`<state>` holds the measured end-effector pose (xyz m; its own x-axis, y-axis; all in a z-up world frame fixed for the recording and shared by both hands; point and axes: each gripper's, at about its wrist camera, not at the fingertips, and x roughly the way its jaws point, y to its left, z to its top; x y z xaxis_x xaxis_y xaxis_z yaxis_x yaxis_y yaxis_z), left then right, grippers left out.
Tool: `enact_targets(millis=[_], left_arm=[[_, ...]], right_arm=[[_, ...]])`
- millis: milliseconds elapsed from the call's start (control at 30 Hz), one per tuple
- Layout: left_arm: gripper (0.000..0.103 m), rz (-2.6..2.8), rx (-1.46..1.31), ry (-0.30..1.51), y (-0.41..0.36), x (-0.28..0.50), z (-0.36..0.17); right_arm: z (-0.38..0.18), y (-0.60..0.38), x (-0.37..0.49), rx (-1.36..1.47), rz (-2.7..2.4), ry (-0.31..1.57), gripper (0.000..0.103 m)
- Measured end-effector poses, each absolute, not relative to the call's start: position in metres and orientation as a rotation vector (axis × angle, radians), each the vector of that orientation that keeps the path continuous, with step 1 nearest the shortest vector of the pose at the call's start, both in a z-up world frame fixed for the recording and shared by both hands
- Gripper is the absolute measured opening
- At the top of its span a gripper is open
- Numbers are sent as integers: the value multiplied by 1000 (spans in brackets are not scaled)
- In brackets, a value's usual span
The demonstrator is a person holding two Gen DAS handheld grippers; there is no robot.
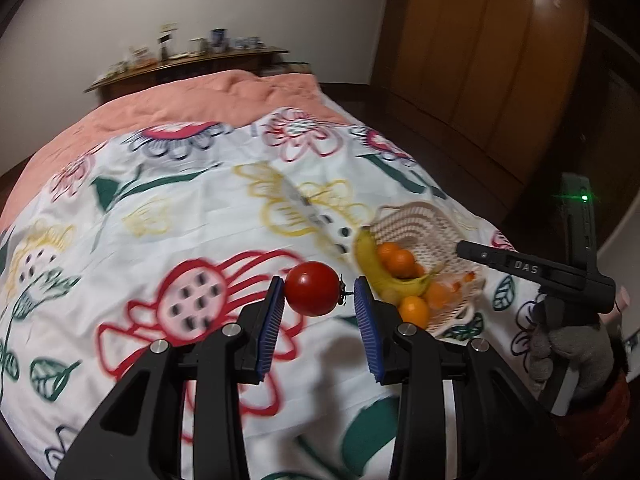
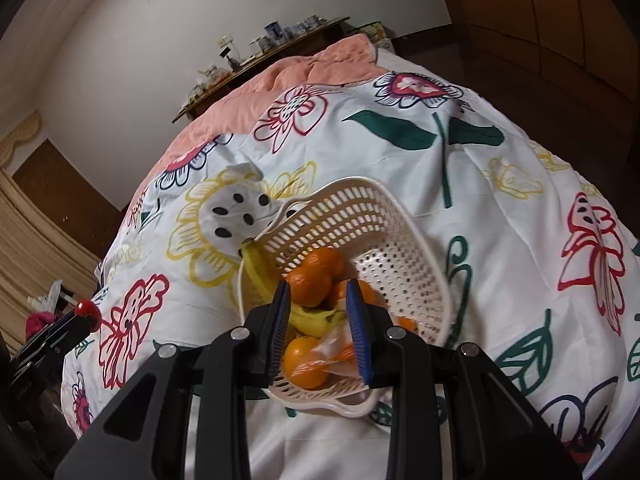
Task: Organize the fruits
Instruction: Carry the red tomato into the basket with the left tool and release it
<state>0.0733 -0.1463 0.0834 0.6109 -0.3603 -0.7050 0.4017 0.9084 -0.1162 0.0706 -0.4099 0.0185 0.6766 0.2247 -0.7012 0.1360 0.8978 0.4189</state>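
Observation:
My left gripper (image 1: 319,294) holds a red tomato (image 1: 312,288) between its blue pads, above the floral bed cover; its stem points at the right pad. A white plastic basket (image 1: 430,222) lies to the right with a banana (image 1: 374,266) and several oranges (image 1: 400,260) in it. My right gripper (image 2: 319,306) is open and empty, right over the basket (image 2: 384,224), above the banana (image 2: 256,270), oranges (image 2: 310,286) and a clear bag (image 2: 338,350). The tomato (image 2: 87,309) and left gripper show at the far left of the right wrist view.
The bed has a white floral cover (image 1: 192,208) and a pink blanket (image 1: 208,96) behind it. A wooden shelf (image 1: 188,64) with small items stands at the head. Wooden wardrobes (image 1: 492,52) line the right side. The right gripper body (image 1: 536,272) shows at the right.

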Motion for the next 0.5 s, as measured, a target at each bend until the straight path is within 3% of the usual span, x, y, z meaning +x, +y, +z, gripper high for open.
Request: enact_targets(millis=[500], left_arm=[[37, -630, 129, 868, -247, 97, 67]], right_arm=[[15, -443, 57, 521, 30, 786, 29]])
